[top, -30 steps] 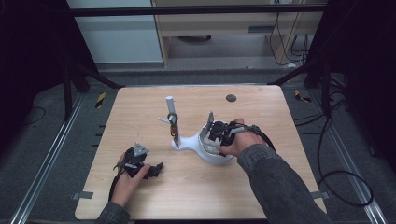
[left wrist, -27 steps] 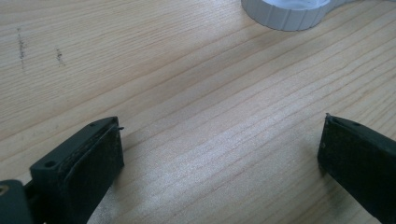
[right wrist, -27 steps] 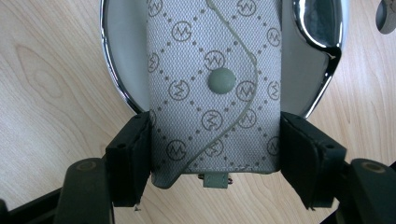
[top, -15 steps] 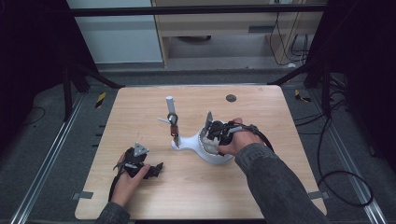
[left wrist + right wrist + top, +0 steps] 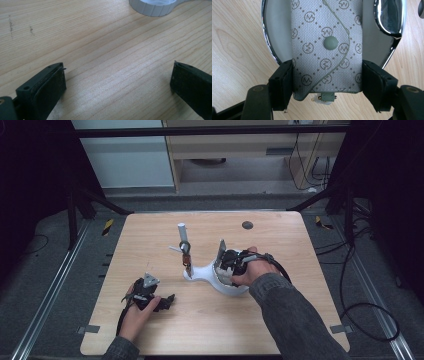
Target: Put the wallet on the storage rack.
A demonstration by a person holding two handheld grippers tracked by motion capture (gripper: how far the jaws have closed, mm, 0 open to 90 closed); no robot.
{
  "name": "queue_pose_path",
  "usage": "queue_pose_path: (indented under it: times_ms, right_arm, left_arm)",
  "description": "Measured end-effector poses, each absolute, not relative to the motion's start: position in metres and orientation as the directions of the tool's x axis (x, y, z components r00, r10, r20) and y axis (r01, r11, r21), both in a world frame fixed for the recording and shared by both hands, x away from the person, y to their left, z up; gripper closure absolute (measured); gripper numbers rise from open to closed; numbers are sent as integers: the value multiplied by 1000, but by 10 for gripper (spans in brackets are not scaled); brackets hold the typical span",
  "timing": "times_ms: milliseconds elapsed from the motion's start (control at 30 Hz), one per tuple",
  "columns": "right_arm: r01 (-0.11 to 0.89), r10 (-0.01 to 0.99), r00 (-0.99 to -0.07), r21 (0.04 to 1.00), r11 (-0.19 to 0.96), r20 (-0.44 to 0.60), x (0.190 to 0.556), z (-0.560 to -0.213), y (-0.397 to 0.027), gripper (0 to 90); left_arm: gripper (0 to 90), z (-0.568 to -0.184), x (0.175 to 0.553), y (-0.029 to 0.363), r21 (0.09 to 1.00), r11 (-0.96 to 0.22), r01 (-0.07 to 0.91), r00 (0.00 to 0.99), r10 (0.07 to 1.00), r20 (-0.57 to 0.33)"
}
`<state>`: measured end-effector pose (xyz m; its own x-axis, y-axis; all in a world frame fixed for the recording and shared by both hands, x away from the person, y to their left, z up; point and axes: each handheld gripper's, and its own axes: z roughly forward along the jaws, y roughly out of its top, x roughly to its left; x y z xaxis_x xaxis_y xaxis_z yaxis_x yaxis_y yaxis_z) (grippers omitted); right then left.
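Right gripper view | right gripper [image 5: 327, 82] pinches grey monogram key case [image 5: 327, 50] across its sides, centre frame, over white chrome-rimmed tray [image 5: 268, 47] | left gripper [image 5: 117, 82] spread, idle | lower level, release inside rim

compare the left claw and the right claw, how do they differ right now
The left claw stands open with bare table between its jaws; the right claw is shut on a grey patterned pouch. The left rests near the table's front edge, the right over the white dish. Both have black jaws.
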<state>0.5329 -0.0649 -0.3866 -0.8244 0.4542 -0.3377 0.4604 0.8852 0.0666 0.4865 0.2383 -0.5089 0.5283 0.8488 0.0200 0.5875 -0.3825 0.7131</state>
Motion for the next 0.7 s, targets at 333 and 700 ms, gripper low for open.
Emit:
queue_pose_path:
  times_ms: [333,700]
  right_arm:
    - [465,458,-825,65,883,-332,535,-390,-61,310]
    - [469,466,-827,72,880,-315,537,-392,-62,277]
  left_arm:
    - [0,-509,487,238,713,-383,587,529,849,20]
    - [0,-509,486,238,713,-384,587,529,848,21]
